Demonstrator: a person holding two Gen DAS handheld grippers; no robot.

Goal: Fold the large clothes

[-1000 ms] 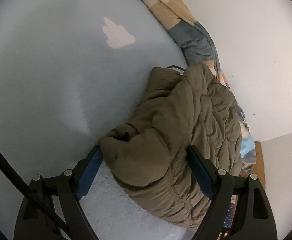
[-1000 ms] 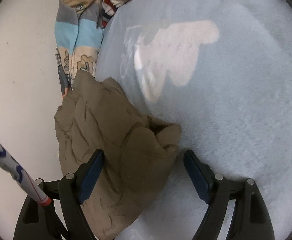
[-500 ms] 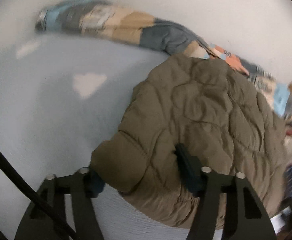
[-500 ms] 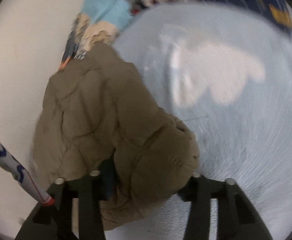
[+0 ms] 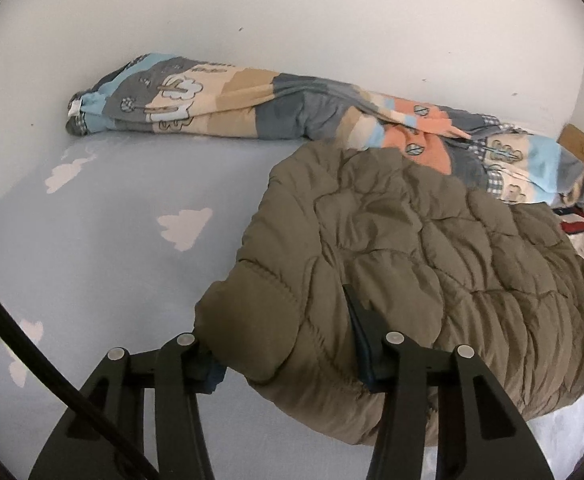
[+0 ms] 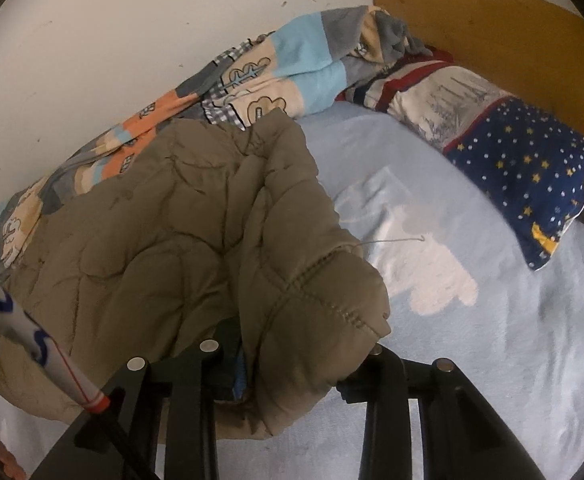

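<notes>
While the left wrist view is looking down across the pale blue bed sheet, the left gripper is pinching a puffy corner of the olive quilted jacket. Its jaws have just been closing and are now standing partly closed, with the padded fabric squeezed between them; the right-hand finger is sinking into the quilting. From this grip the rest of the jacket is spreading away forward and to the right, toward the patterned blanket bunched along the wall.

Turning to the right wrist view, the right gripper is likewise clamping a thick stitched edge of the jacket, its jaws having just been closing on the cloth and now sitting partly shut around it. Here the jacket's bulk is lying forward and to the left of the fingers, its far edge touching the blanket, while open sheet is lying to the right and the starry pillow is sitting well apart near the headboard. Judging from both grips, each hand is holding one near corner, so the jacket's long axis seems to be running between them, and the fold would likely carry this near edge toward the wall.
</notes>
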